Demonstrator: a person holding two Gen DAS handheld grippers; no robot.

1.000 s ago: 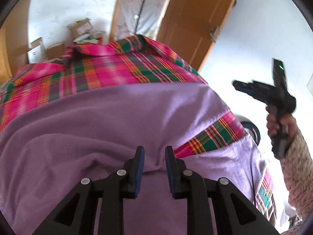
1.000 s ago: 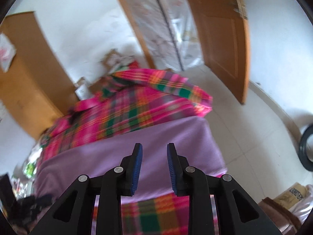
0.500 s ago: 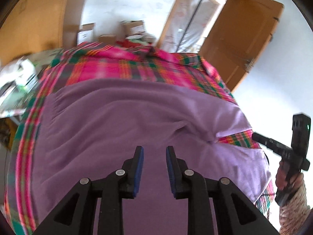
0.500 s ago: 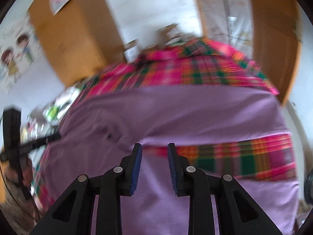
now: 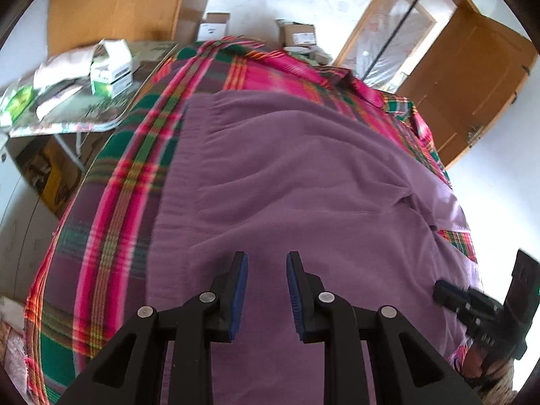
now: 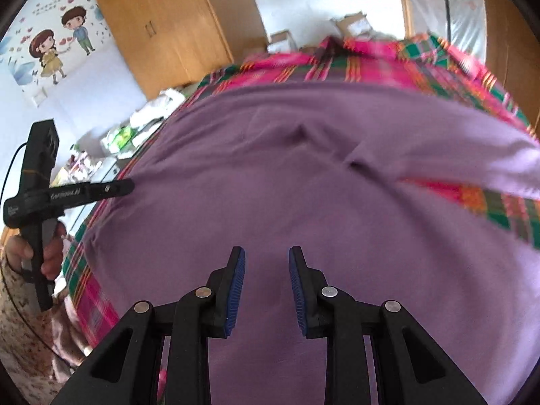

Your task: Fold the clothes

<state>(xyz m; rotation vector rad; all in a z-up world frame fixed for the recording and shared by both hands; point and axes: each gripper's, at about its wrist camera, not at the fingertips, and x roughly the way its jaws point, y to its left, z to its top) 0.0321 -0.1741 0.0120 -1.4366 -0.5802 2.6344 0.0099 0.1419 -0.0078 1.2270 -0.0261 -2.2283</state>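
1. Plaid blanket (image 5: 111,202) in pink, green and orange covers the whole bed.
2. My purple garment (image 5: 303,175) lies spread flat on the blanket, a bit wrinkled, with a strip of plaid showing through a gap on its right side.
3. Wardrobe (image 6: 168,20) stands by the wall, cartoon couple sticker (image 6: 57,47) beside it.
4. My left gripper (image 5: 266,290) hangs over the garment, jaws apart, holding nothing.
5. My right gripper (image 6: 266,287) does the same.
6. White lettering on the left gripper's arm is too blurry to read.
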